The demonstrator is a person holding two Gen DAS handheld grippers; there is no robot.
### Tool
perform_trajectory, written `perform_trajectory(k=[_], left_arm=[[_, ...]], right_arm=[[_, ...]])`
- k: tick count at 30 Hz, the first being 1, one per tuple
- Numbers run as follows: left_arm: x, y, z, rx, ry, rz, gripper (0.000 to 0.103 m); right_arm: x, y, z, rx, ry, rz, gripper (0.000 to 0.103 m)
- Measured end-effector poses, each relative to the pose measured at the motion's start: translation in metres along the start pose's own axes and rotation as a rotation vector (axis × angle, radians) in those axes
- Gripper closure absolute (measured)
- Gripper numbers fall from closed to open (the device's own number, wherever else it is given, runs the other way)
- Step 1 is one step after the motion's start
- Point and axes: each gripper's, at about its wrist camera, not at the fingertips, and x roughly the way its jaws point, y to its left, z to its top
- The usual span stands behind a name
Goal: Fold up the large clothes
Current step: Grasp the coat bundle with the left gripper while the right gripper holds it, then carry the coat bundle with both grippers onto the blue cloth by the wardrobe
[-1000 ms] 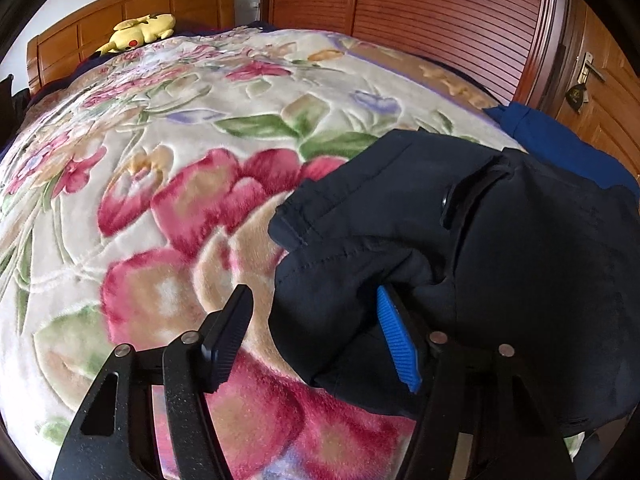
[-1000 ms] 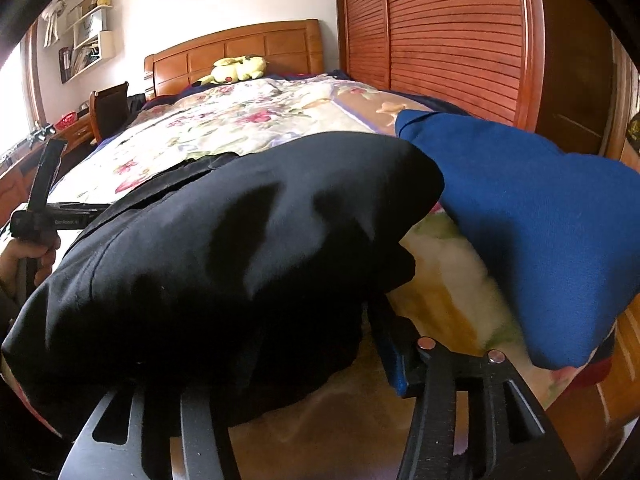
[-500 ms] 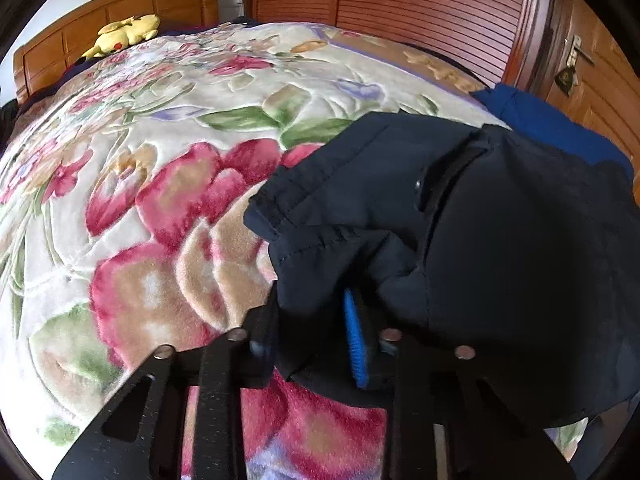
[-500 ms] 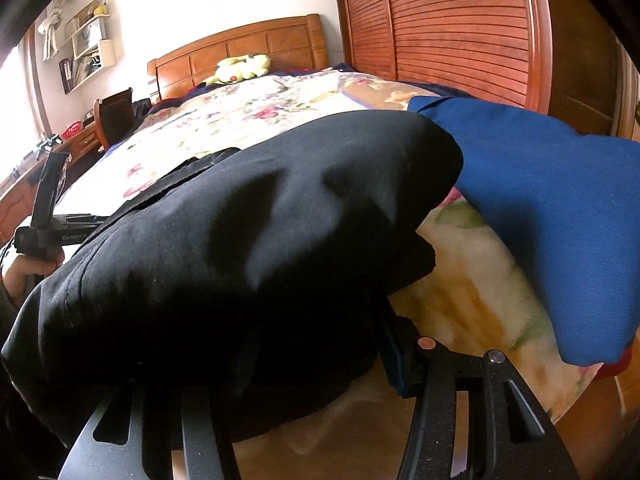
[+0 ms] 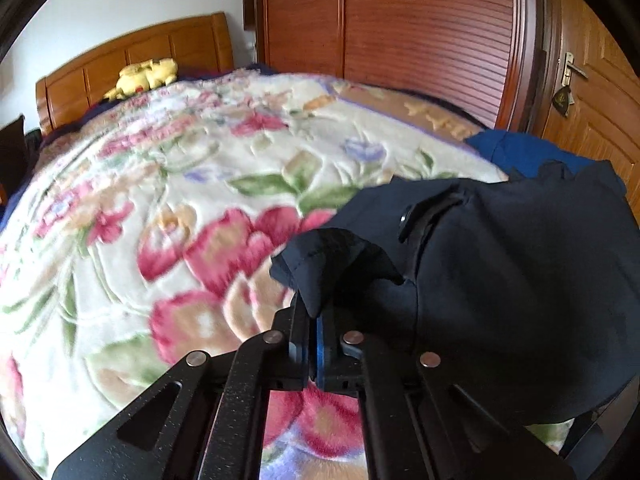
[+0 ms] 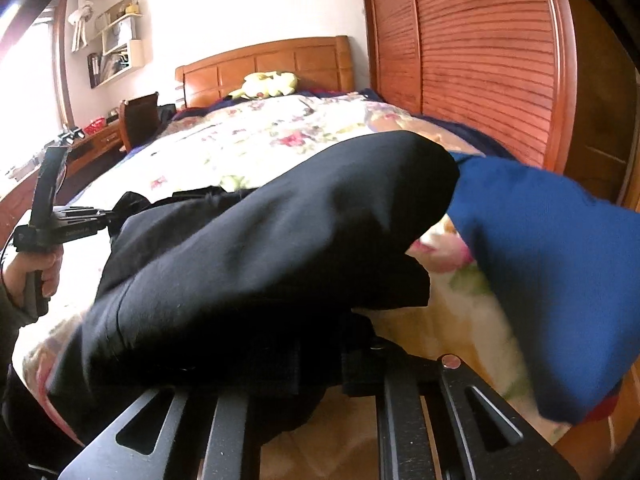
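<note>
A large black garment lies bunched at the near end of the bed on the floral blanket. My left gripper is shut on a corner of its edge and holds it lifted a little. In the right wrist view the same black garment drapes over my right gripper and hides its fingertips; the jaws have drawn together on the cloth. The left gripper shows there at the far left, pinching the garment's other end.
A blue garment lies beside the black one at the bed's right edge, also in the left wrist view. A yellow plush toy sits by the wooden headboard. A slatted wooden wardrobe and a door stand to the right.
My left gripper closed from wide open onto the black garment's edge and lifted it. My right gripper's jaws drew together under the cloth, and both views tilted upward.
</note>
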Motion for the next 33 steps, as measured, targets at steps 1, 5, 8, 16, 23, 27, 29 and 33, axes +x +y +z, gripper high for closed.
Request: perform_trajectory(k=[1, 5, 8, 16, 23, 27, 29, 33], left_arm=[[-0.003, 0.000, 0.003, 0.003, -0.009, 0.004, 0.101], [-0.017, 0.000, 0.018, 0.002, -0.044, 0.022, 0.101], [-0.025, 0.001, 0.030, -0.005, -0.065, 0.033, 0.101], [-0.040, -0.019, 0.081, 0.018, -0.132, 0.059, 0.101], [-0.035, -0.073, 0.158, 0.065, -0.221, 0.008, 0.101], [-0.016, -0.122, 0.205, 0.087, -0.267, -0.083, 0.101], [-0.001, -0.152, 0.224, 0.115, -0.277, -0.116, 0.101], [0.024, -0.209, 0.251, 0.151, -0.286, -0.195, 0.101]], right_arm=[[-0.001, 0.000, 0.003, -0.008, -0.006, 0.001, 0.091], [0.000, 0.001, 0.011, -0.039, -0.020, 0.003, 0.092], [0.001, 0.002, 0.016, -0.049, -0.028, 0.014, 0.092], [-0.010, -0.008, 0.048, -0.099, -0.083, 0.004, 0.093], [-0.055, -0.061, 0.084, -0.104, -0.173, -0.104, 0.093], [-0.086, -0.104, 0.090, -0.077, -0.209, -0.207, 0.093], [-0.100, -0.123, 0.085, -0.058, -0.218, -0.260, 0.093], [-0.128, -0.159, 0.063, -0.023, -0.235, -0.374, 0.093]])
